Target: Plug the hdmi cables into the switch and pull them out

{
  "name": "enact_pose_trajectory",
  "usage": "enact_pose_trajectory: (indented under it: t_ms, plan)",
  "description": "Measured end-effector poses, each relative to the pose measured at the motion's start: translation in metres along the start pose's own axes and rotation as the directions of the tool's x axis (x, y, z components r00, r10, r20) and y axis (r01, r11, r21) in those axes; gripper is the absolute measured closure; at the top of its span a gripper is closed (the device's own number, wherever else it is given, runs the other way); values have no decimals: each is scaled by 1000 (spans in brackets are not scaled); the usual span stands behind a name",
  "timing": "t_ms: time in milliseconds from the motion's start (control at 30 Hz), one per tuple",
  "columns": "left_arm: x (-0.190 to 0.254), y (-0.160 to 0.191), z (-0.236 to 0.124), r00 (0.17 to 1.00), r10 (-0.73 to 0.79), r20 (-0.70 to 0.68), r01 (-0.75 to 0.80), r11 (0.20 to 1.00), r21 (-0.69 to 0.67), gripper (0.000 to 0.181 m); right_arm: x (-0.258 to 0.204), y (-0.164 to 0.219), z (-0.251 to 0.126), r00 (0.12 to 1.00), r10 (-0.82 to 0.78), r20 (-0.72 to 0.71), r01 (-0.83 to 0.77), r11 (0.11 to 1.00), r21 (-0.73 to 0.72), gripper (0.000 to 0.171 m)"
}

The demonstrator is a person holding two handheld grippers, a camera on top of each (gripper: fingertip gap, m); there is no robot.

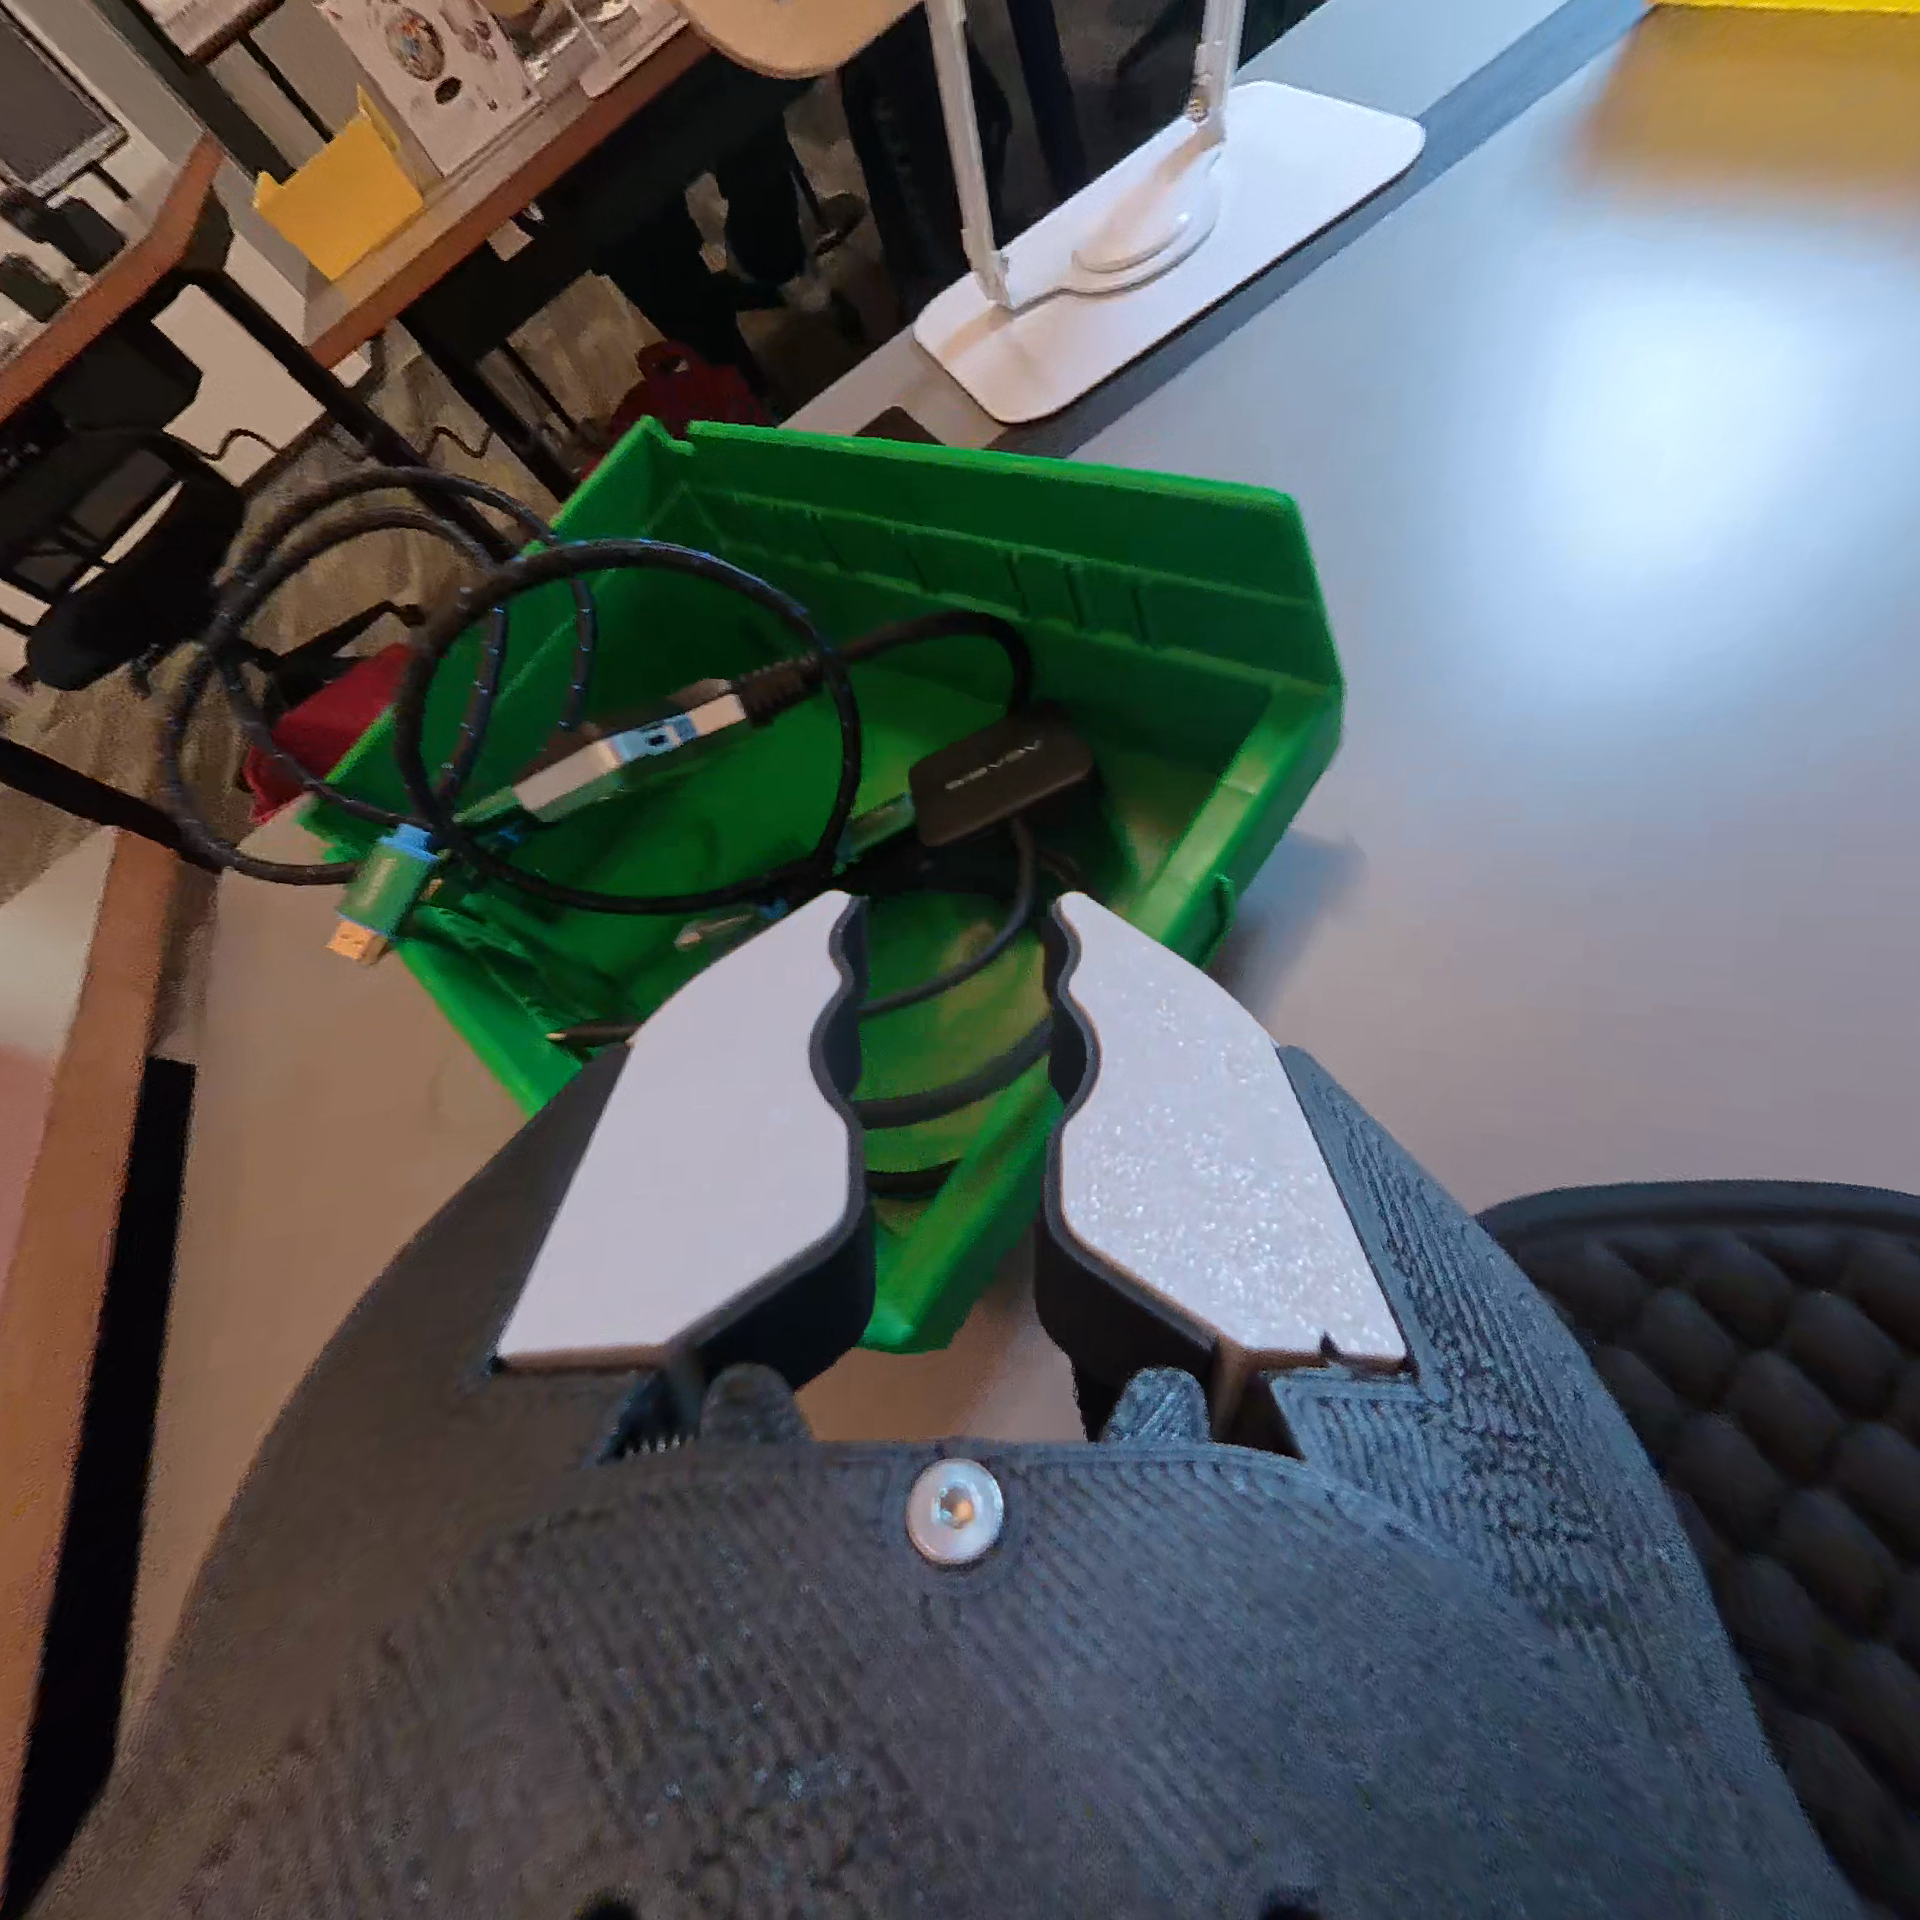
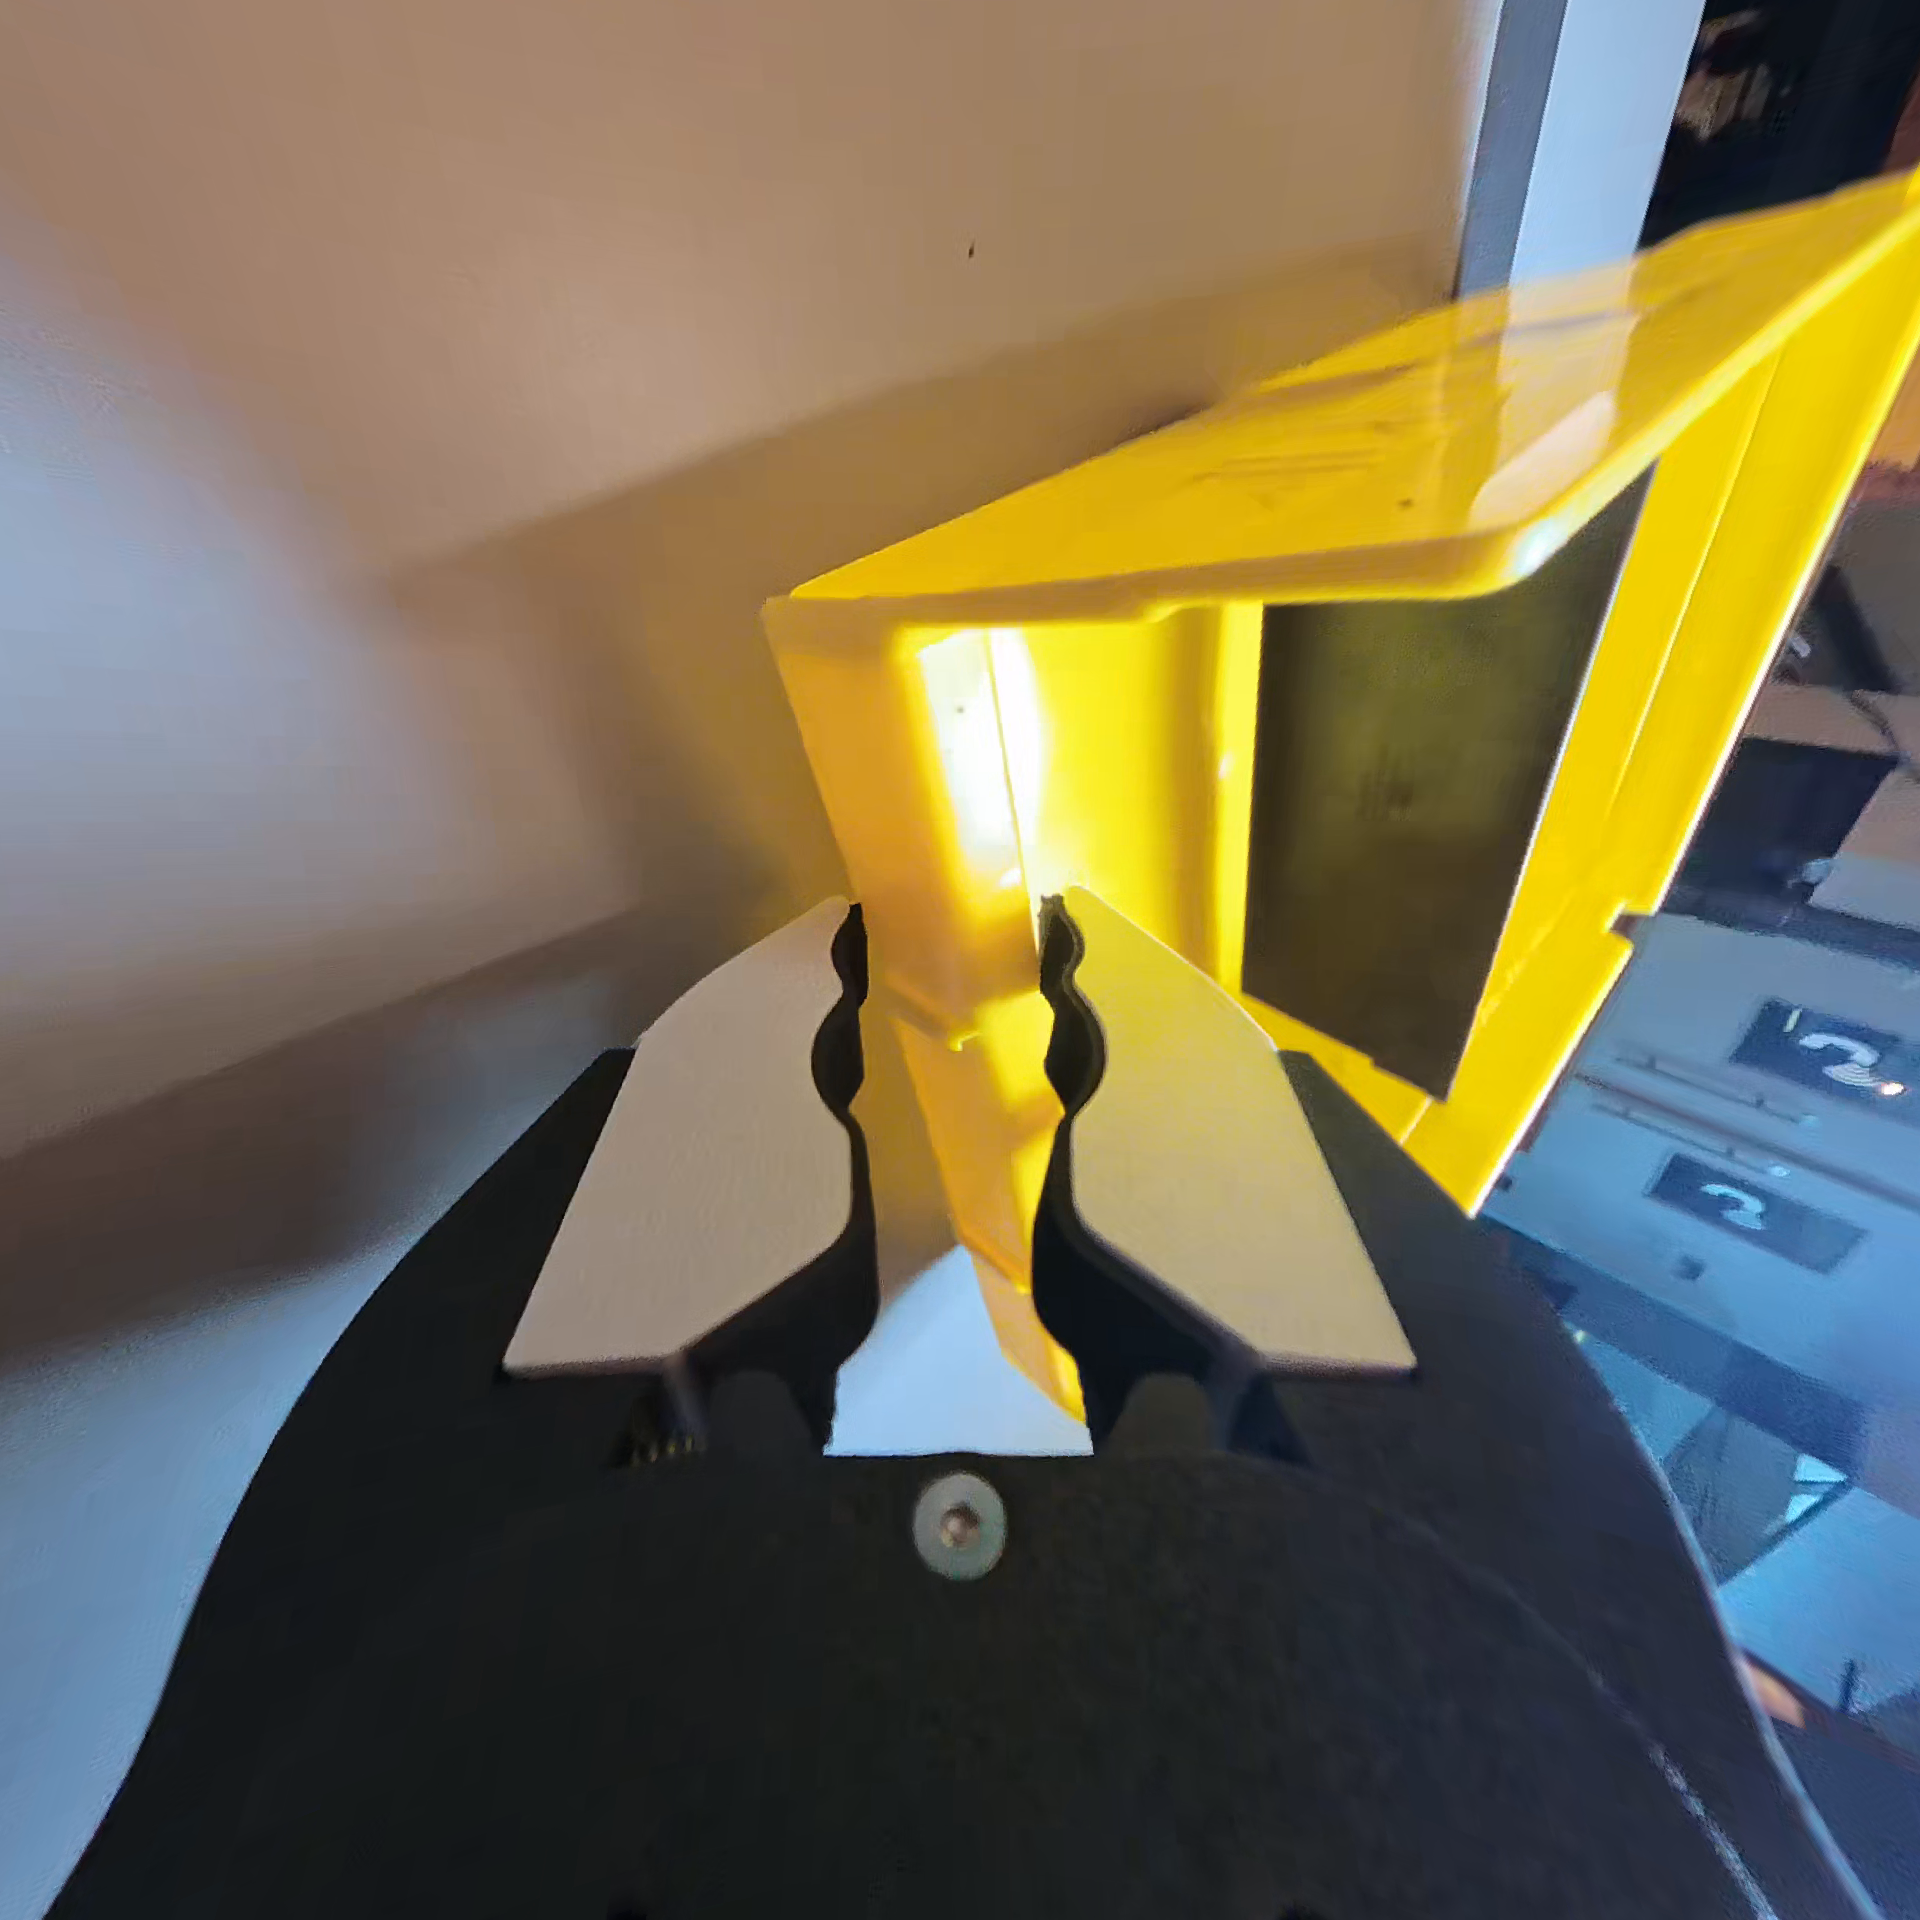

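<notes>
A green bin [image 1: 1039, 520] stands on the grey table and holds the black HDMI switch [image 1: 1003, 779]. Black braided cables [image 1: 831, 665] loop above and out of the bin. One silver plug [image 1: 623, 753] hangs over its middle. A green-blue plug [image 1: 379, 883] lies over the left rim. My left gripper [image 1: 954, 914] is open and empty, just above the bin's near wall, short of the switch. My right gripper [image 2: 951, 909] is open, with a wall of a yellow bin [image 2: 1299, 520] between its fingers. No cable or switch shows in the right wrist view.
A white stand base [image 1: 1174, 249] sits on the table behind the green bin. The table's wooden left edge [image 1: 104, 1039] is close to the bin. A black quilted cushion [image 1: 1714, 1403] is at the right. Desks and chairs stand beyond the table. My hands' fingertips stand some 50 cm from each other. To the silver plug [image 1: 623, 753]: left tips about 11 cm, right tips about 60 cm.
</notes>
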State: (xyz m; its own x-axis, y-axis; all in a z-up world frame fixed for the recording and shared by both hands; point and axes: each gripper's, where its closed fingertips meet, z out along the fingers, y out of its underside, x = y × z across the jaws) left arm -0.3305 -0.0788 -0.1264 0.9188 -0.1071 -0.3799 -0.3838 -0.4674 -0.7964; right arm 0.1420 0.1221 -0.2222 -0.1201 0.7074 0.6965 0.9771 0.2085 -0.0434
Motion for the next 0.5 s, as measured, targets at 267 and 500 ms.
enact_pose_trajectory:
  t_ms: [267,500]
  plan:
    - [-56,-1,27,999,-32,33,36,991,-127,143,24,-16,17,995,75,-67,-72,996,52,137]
    - [-120,-13,43,940,-341,11,342,939,-26,134,21,-80,-62,936,352,31,-325,823,466,131]
